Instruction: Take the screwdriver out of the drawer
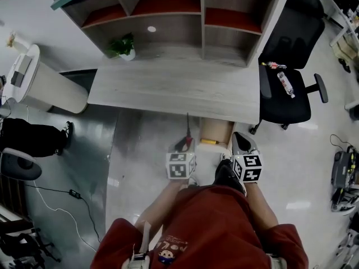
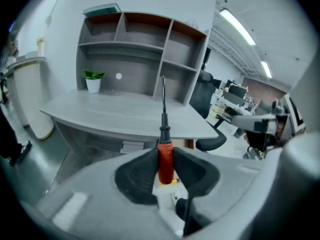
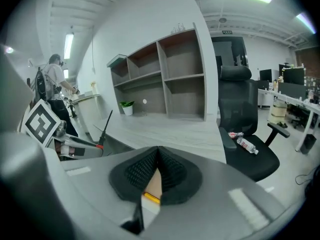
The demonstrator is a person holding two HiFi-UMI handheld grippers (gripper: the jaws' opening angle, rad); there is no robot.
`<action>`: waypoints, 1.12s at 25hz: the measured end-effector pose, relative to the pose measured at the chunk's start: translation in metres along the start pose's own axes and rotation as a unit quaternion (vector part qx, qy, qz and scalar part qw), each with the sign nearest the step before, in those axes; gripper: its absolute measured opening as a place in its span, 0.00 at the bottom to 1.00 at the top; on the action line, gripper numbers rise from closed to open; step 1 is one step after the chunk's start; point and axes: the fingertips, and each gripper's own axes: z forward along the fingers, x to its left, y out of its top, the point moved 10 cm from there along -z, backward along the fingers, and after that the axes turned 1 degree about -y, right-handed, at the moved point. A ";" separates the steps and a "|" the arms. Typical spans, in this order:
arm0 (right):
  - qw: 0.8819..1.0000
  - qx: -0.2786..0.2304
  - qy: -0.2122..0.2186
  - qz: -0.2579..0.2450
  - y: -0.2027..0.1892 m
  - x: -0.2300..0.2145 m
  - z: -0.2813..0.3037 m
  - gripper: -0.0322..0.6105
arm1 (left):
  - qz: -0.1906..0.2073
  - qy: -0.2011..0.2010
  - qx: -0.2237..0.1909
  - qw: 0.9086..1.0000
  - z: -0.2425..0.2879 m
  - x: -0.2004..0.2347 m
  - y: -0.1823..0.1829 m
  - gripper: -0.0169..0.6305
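The screwdriver (image 2: 165,163) has a red handle and a thin black shaft that points up toward the desk. My left gripper (image 2: 164,153) is shut on the handle, both pads pressed to its sides. In the head view, the left gripper (image 1: 183,145) holds the screwdriver (image 1: 188,132) above the floor, just left of the open wooden drawer (image 1: 216,130) under the desk. A yellow item (image 1: 208,142) lies in the drawer. My right gripper (image 1: 241,145) hangs over the drawer's right side. In its own view the right gripper (image 3: 159,156) has its jaws touching, with nothing between them.
A long grey desk (image 1: 174,88) carries a shelf unit (image 1: 168,15) and a small potted plant (image 1: 124,46). A black office chair (image 1: 289,88) with a bottle (image 1: 285,84) on its seat stands at the right. A white bin (image 1: 39,83) and floor cables (image 1: 73,198) are at the left.
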 end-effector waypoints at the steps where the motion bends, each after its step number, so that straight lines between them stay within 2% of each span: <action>1: 1.000 -0.002 -0.005 0.002 -0.002 0.001 -0.004 0.05 | 0.010 0.000 -0.006 1.000 -0.004 -0.001 0.001 0.17; 5: 1.000 -0.006 -0.023 0.014 -0.009 0.007 -0.018 0.05 | 0.049 -0.004 -0.026 0.998 -0.019 -0.004 0.004 0.17; 11: 0.998 -0.011 -0.046 0.031 -0.024 0.010 -0.035 0.05 | 0.056 -0.015 -0.036 0.998 -0.031 -0.008 -0.003 0.17; 16: 0.998 -0.015 -0.057 0.033 -0.033 0.016 -0.043 0.05 | 0.084 -0.029 -0.040 0.995 -0.035 -0.014 -0.008 0.17; 28: 0.997 -0.021 -0.063 0.030 -0.031 0.018 -0.050 0.05 | 0.097 -0.046 -0.050 0.993 -0.037 -0.024 -0.005 0.17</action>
